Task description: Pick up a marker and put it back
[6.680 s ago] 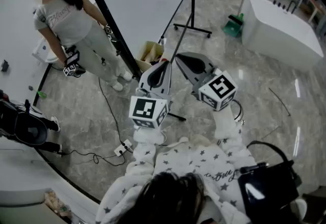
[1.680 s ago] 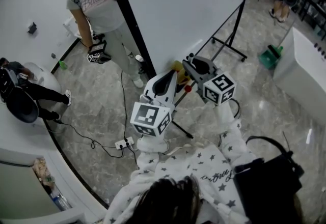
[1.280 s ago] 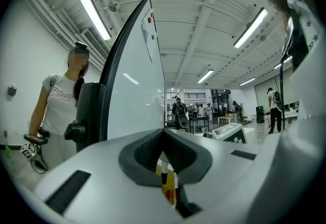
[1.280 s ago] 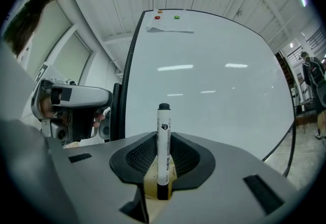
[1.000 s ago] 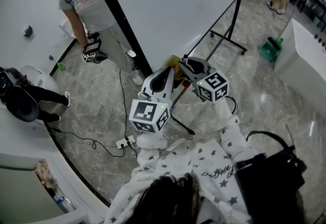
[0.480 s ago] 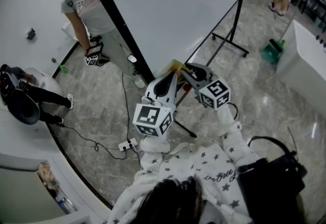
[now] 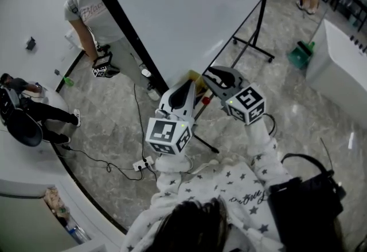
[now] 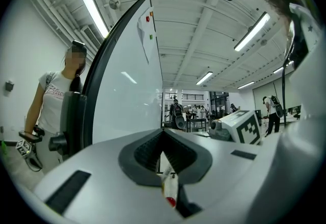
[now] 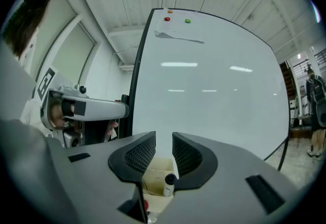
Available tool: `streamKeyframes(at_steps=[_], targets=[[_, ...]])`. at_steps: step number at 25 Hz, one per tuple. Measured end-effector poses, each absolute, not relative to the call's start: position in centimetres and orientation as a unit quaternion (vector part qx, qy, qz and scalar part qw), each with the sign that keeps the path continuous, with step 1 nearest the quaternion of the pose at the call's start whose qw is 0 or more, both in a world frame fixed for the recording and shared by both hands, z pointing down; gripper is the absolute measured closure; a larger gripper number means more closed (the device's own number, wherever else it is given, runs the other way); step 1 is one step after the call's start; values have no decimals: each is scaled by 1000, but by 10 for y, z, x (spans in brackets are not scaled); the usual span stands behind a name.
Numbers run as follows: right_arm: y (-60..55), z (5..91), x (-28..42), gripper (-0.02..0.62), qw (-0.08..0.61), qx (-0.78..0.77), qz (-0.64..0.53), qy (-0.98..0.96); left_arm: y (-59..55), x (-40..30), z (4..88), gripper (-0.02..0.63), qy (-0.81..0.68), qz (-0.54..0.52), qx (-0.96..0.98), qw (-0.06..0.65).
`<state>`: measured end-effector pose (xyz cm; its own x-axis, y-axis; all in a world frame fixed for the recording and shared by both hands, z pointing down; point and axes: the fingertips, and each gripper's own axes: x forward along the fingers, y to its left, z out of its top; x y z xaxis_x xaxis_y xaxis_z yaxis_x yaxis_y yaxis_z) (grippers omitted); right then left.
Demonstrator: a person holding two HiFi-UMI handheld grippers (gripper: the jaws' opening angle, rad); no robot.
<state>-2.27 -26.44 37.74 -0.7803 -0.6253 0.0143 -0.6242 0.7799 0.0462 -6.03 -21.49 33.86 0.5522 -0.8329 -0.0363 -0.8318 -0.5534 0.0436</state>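
Hovering near the cardboard box (image 9: 155,174) below the whiteboard (image 7: 189,10), the left gripper (image 8: 163,134) is holding its jaws pinched together; the right gripper (image 9: 164,139) is aiming at that box, jaws spreading, nothing gripped, the black-capped marker (image 9: 169,184) standing inside it.

The right claw (image 9: 163,142) is opening, its ribbed jaws standing apart with nothing pressed between them. Beyond the gap a pale cardboard box (image 9: 152,179) is showing, with a black-capped white cylinder (image 9: 168,185) standing upright in it. Farther off, a whiteboard (image 9: 214,90) is filling the view, and the left claw (image 9: 121,111) is hovering at the left.
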Motion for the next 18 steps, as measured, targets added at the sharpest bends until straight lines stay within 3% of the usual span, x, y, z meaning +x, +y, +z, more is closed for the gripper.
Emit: streamKeyframes(at_steps=[5, 6, 8, 18], targets=[[-255, 349, -25, 491, -12, 314, -13, -949, -216, -57, 333, 604, -467, -29, 884, 5], [-255, 343, -25, 544, -16, 315, -14, -949, -217, -56, 332, 604, -465, -30, 885, 5], [-255, 336, -26, 589, -21, 317, -15, -948, -219, -55, 330, 604, -463, -31, 886, 5], [-259, 322, -24, 589, -33, 324, -8, -946, -226, -48, 320, 604, -447, -33, 894, -2]])
